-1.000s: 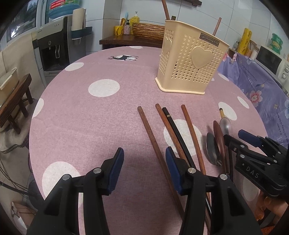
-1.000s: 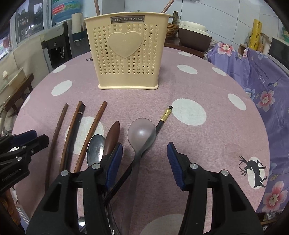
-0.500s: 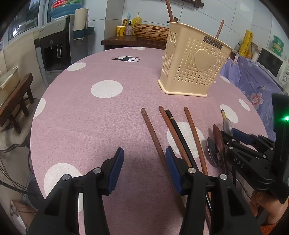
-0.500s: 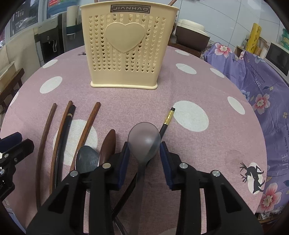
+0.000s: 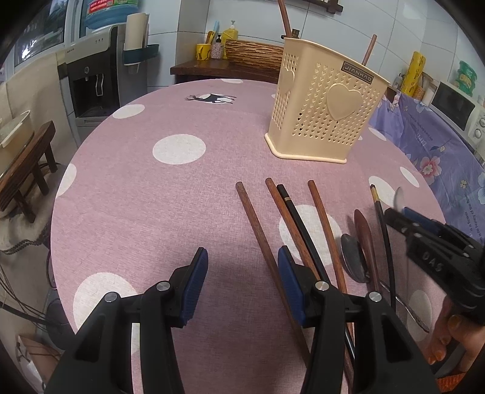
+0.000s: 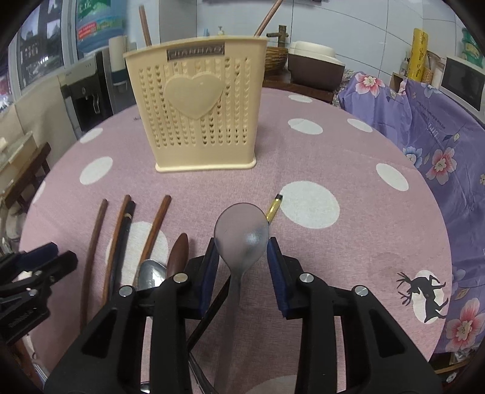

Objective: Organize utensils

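Here, smooth translucent grey spoon (image 6: 241, 235) between blue ribbed hand-held gripper (image 6: 242, 263) pads.

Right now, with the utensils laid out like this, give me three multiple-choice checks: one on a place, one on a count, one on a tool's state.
1. Where is the cream holder relative to the loose chopsticks?
A. Upright beyond them on the tablecloth
B. Tipped over on top of them
C. On the floor

2. How many sticks rise out of the holder?
A. None
B. Two
C. Five

3. What is the right tool doing?
A. Open over bare cloth
B. Shut on a chopstick
C. Shut on the translucent spoon, at its bowl

Answers: 1 A, it stands past their far tips. 2 B, two brown ends show above its rim. 3 C, the bowl is pinched from both sides.
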`<state>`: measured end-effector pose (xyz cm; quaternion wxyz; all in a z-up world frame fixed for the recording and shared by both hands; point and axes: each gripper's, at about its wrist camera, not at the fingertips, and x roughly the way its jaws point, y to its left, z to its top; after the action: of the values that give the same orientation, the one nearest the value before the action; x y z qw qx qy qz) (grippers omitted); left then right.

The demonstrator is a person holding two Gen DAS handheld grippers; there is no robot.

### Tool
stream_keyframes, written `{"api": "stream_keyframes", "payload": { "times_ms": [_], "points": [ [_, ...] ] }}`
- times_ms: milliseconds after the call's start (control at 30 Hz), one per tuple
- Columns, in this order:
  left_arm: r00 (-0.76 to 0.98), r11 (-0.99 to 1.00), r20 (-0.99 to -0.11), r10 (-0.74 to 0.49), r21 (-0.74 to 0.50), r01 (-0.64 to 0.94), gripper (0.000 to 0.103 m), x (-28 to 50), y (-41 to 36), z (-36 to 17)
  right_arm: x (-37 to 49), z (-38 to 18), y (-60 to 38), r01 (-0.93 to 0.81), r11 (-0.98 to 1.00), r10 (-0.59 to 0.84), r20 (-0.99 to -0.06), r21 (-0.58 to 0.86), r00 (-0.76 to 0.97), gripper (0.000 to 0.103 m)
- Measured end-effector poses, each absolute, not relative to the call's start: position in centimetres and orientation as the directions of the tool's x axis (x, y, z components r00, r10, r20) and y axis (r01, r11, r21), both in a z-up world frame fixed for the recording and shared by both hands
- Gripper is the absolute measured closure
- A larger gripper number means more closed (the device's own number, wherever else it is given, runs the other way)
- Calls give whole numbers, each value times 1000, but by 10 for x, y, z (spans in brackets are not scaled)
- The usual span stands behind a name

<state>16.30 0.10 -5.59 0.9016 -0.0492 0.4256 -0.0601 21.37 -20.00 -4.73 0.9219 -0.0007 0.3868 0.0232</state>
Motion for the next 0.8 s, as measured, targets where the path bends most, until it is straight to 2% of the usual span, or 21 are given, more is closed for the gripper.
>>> {"api": "stream_keyframes", "payload": {
  "times_ms": [100,167,300,533,633,667,700,733,767,800],
  "points": [
    [630,988,-762,-150,-142,65,55,163,1,-56,205,-34,-209,-55,996,83,-681,63,728,72],
    [631,988,-761,-151,-144,63,55,163,1,-55,197,-25,-214,-64,994,105,-655,86,748,92],
    [628,986,-762,-158,-155,59,55,164,1,-55,188,-12,-220,-86,992,125,-621,93,773,92],
    [632,987,-760,-151,-153,51,55,161,2,-54,192,-20,-228,-91,988,151,-642,126,752,92],
    [633,987,-759,-150,-156,46,55,161,5,-54,195,-24,-229,-93,989,147,-647,116,748,91],
    [632,986,-760,-151,-159,45,55,162,6,-55,196,-26,-229,-93,989,145,-652,113,745,86],
    [631,986,-761,-151,-160,44,55,162,6,-55,199,-28,-229,-98,989,147,-659,111,737,76],
    [631,986,-761,-151,-160,44,55,163,7,-55,200,-30,-230,-99,989,146,-666,109,731,71],
    [631,986,-761,-151,-160,44,55,162,7,-55,201,-31,-231,-93,990,141,-670,107,729,67],
    [631,986,-761,-151,-159,44,55,162,7,-55,202,-33,-232,-84,991,132,-675,104,726,67]
  ]
}}
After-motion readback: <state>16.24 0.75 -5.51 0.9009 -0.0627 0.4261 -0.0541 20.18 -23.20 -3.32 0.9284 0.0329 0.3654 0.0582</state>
